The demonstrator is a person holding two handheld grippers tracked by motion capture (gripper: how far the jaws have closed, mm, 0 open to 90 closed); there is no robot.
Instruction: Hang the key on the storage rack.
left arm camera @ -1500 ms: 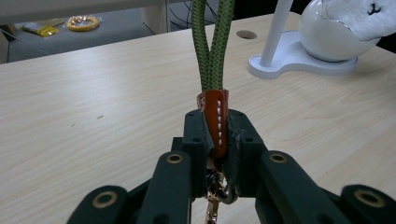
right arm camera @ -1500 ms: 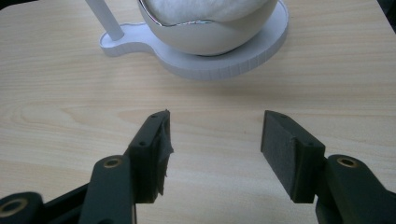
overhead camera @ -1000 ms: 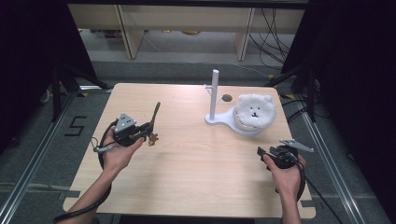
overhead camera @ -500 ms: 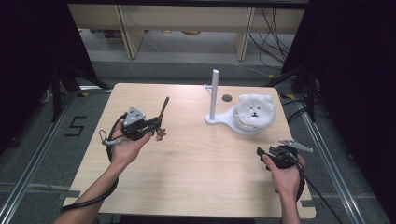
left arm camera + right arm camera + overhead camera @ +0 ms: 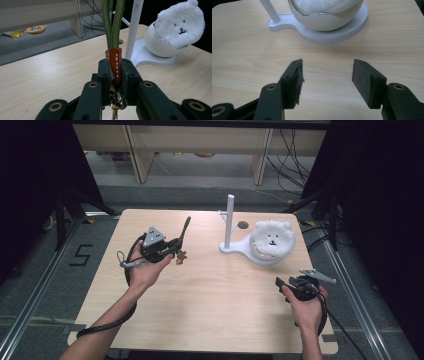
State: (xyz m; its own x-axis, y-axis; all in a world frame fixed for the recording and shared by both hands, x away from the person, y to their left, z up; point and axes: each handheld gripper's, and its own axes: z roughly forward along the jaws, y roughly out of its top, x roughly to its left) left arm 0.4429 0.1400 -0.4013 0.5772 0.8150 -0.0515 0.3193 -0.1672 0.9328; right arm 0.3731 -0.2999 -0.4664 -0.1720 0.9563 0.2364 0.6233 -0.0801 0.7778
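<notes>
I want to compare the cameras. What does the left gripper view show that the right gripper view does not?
Left gripper view: the left claw shut on a keychain with a green cord and an orange leather tab, and the plush bear's face. Right gripper view: the right claw, open, nothing between its jaws. Both: the white stand, its pole and the wooden table.

A light wooden table (image 5: 200,310) carries a white stand (image 5: 237,249) holding a plush bear (image 5: 271,238).
</notes>
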